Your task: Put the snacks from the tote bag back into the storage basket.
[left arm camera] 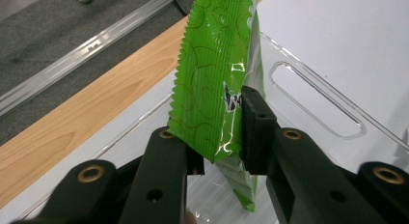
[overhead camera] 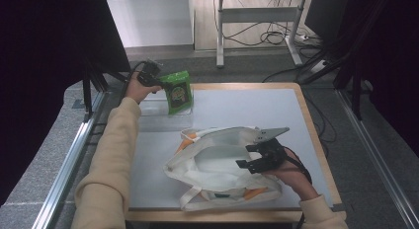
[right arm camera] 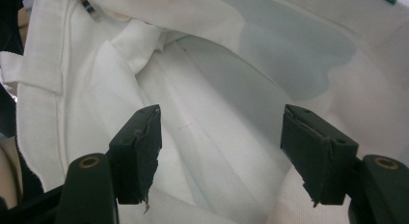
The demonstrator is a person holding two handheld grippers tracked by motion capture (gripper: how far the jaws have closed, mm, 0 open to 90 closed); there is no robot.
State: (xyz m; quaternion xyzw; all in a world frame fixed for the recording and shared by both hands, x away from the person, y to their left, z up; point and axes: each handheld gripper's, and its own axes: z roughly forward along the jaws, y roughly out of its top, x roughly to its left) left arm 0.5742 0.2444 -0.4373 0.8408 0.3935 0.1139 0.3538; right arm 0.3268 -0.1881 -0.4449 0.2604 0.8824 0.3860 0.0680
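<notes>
Left gripper (overhead camera: 157, 82) clamped on top edge of green snack packet (overhead camera: 178, 92), both pads pinching crinkled seal. Packet hangs upright over clear plastic tray (overhead camera: 158, 118) at far left corner of table (overhead camera: 257, 98). Right gripper (overhead camera: 249, 162) sits in mouth of white tote bag (overhead camera: 217, 162) near front edge, jaws wide apart, nothing pinched, just white fabric between them.

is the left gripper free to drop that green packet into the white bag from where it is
Probably yes: the left gripper pinches the green packet, the white bag lies mouth-open, and bare table lies between them.
</notes>
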